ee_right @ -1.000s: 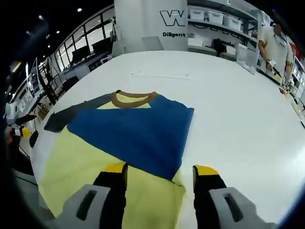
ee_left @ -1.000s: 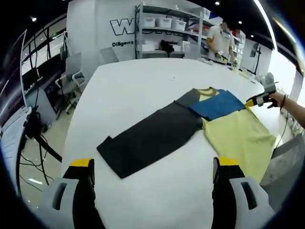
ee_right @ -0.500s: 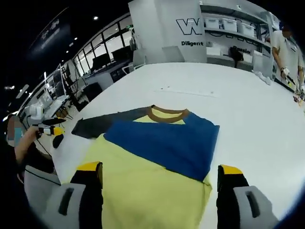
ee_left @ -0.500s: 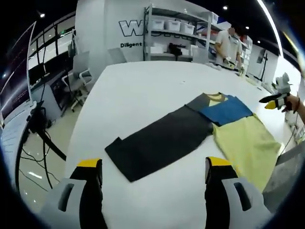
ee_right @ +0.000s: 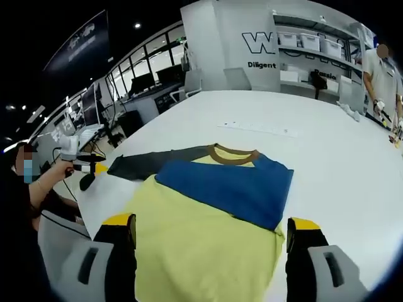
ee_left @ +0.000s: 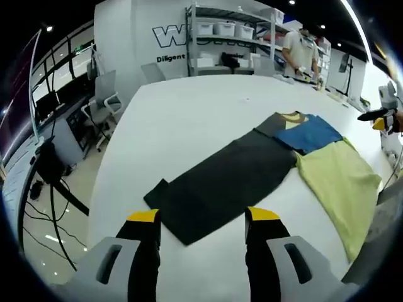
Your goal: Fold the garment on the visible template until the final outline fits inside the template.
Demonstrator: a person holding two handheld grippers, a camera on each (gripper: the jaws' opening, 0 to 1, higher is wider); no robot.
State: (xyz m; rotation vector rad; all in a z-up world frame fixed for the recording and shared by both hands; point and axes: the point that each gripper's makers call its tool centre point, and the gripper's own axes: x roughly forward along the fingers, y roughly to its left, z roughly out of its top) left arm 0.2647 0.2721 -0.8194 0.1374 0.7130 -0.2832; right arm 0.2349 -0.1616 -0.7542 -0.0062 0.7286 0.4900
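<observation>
While garment (ee_left: 277,157) lies flat on white table (ee_left: 189,113), dark sleeve stretched out | L gripper (ee_left: 201,217) spread, empty, near sleeve end | R gripper (ee_right: 211,228) spread over yellow hem | next: pinch sleeve edge only, fold inward, keep flat.

In the left gripper view the garment (ee_left: 277,160) lies flat on the table (ee_left: 182,119), running from lower centre up toward the right edge, one sleeve (ee_left: 214,189) reaching down to just above the left gripper (ee_left: 201,220) at the bottom, while the right gripper (ee_left: 378,116) sits at the far right, past the collar end. Shelving (ee_left: 233,38) stands behind the table at top centre, with a person (ee_left: 299,50) to its right. In the right gripper view the garment (ee_right: 214,207) fills the lower centre, running down between the jaws of the right gripper (ee_right: 211,229), and the left gripper (ee_right: 85,167) shows at mid-left.
</observation>
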